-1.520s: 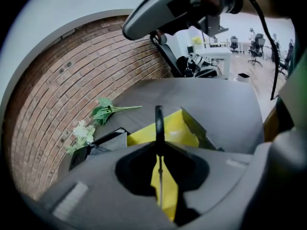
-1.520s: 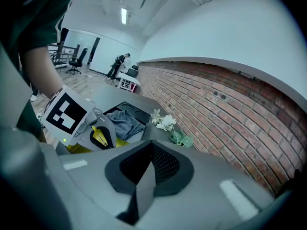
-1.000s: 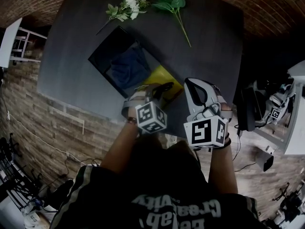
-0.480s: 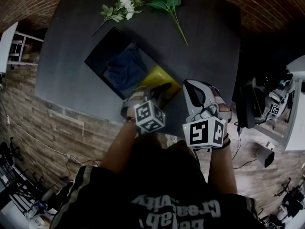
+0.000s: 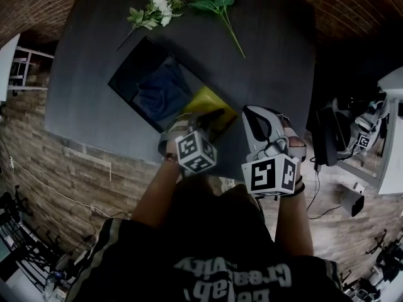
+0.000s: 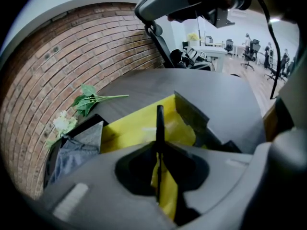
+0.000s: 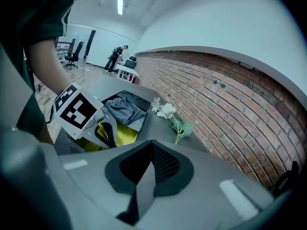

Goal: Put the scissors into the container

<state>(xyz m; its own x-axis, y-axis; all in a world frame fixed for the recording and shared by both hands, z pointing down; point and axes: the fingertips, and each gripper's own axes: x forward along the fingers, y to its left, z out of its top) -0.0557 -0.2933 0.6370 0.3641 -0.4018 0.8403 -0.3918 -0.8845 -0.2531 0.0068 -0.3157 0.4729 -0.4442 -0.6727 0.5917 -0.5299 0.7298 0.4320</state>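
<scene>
My left gripper (image 5: 206,119) hovers at the near right corner of the black container (image 5: 129,74), over a yellow sheet (image 5: 208,100). Its jaws are shut on the scissors (image 6: 159,121), which show as a thin dark blade standing up between the pads, with yellow below it. The right gripper view shows the same left gripper (image 7: 103,133) with its marker cube and the yellow piece between its fingers. My right gripper (image 5: 253,113) is to the right of the left one, above the table's near edge, shut and holding nothing.
A blue-grey cloth (image 5: 160,92) lies inside the container. White flowers (image 5: 157,2) and a green leafy stem (image 5: 220,11) lie at the far side of the dark table (image 5: 271,49). A brick wall and floor surround the table; office gear stands to the right.
The head view has drifted slightly, so the table sits a little higher and further left. Both grippers keep their places, and the left stays shut on the scissors.
</scene>
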